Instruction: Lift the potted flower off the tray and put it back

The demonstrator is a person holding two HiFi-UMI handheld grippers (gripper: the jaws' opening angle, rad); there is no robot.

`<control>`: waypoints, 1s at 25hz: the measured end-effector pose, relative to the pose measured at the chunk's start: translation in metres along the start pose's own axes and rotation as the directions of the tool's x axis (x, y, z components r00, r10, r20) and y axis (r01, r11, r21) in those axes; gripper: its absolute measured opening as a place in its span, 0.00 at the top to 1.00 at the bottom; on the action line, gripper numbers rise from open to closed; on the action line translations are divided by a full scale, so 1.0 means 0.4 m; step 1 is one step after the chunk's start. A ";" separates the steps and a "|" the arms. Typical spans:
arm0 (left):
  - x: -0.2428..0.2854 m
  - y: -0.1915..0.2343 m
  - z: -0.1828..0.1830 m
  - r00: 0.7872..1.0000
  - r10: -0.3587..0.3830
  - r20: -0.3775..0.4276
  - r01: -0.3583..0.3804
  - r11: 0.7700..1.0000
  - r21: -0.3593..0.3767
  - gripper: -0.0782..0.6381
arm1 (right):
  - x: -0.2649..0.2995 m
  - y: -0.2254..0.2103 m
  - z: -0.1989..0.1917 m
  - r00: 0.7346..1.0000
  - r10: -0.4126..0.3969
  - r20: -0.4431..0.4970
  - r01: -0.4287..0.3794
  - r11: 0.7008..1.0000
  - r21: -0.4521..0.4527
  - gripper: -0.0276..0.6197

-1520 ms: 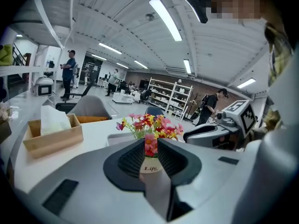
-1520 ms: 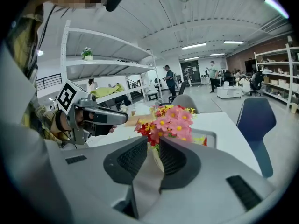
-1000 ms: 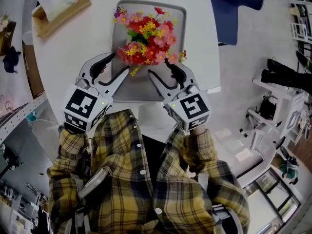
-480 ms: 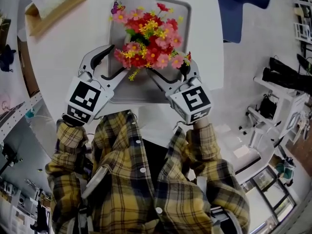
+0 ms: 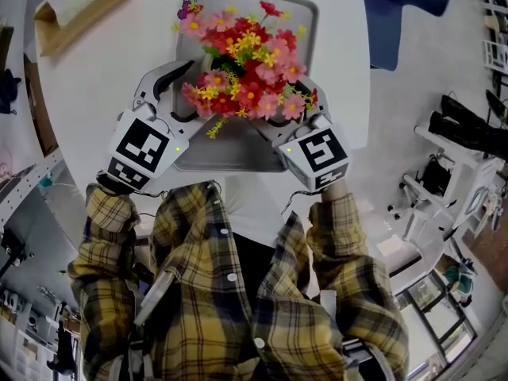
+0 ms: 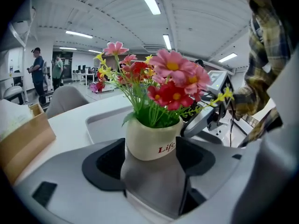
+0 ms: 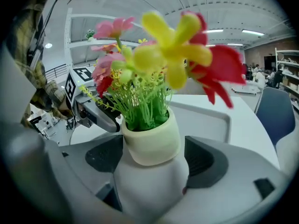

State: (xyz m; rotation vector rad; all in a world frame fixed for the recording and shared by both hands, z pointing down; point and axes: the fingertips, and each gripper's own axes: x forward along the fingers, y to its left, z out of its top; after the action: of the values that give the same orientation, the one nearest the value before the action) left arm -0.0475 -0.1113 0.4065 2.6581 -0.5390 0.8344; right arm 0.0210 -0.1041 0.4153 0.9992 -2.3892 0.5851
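Note:
The potted flower [image 5: 242, 66], pink, red and yellow blooms in a cream and grey pot [image 6: 152, 143], stands on the grey tray [image 5: 230, 148] on the white table. My left gripper [image 5: 190, 94] reaches in from the near left, my right gripper [image 5: 287, 111] from the near right; the blooms partly hide both. In the left gripper view the pot sits between the left gripper's [image 6: 150, 158] dark pads. The right gripper view shows the pot [image 7: 152, 143] between the right gripper's [image 7: 152, 161] pads too. Both pairs of jaws are opening wide; no pad presses on the pot.
A wooden box [image 5: 79, 2] with white paper stands on the round white table [image 5: 103, 78] at the far left. A blue chair [image 5: 405, 14] is past the table's right edge. People stand far off [image 6: 37, 71] in the room.
Both grippers have moved forward and down to the pot, from short of it to either side under the blooms. Their jaws have spread wider.

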 end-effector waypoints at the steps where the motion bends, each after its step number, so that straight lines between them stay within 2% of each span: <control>1: 0.005 0.002 0.000 1.000 0.000 -0.003 0.000 1.000 0.004 0.44 | 0.004 -0.001 -0.001 1.000 0.010 -0.002 -0.010 1.000 -0.001 0.37; 13: 0.041 -0.001 -0.008 0.999 -0.028 -0.022 0.028 0.999 0.026 0.44 | 0.031 0.004 -0.006 0.995 0.101 -0.016 -0.101 0.993 -0.054 0.37; 25: 0.045 -0.004 -0.009 1.000 -0.019 -0.007 0.019 1.000 0.020 0.44 | 0.031 0.001 -0.008 0.996 0.084 -0.002 -0.084 0.994 -0.066 0.37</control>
State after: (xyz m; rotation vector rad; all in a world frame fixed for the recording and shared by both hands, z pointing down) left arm -0.0350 -0.1131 0.4197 2.6736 -0.5052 0.8467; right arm 0.0139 -0.1087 0.4248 0.8748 -2.4439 0.5325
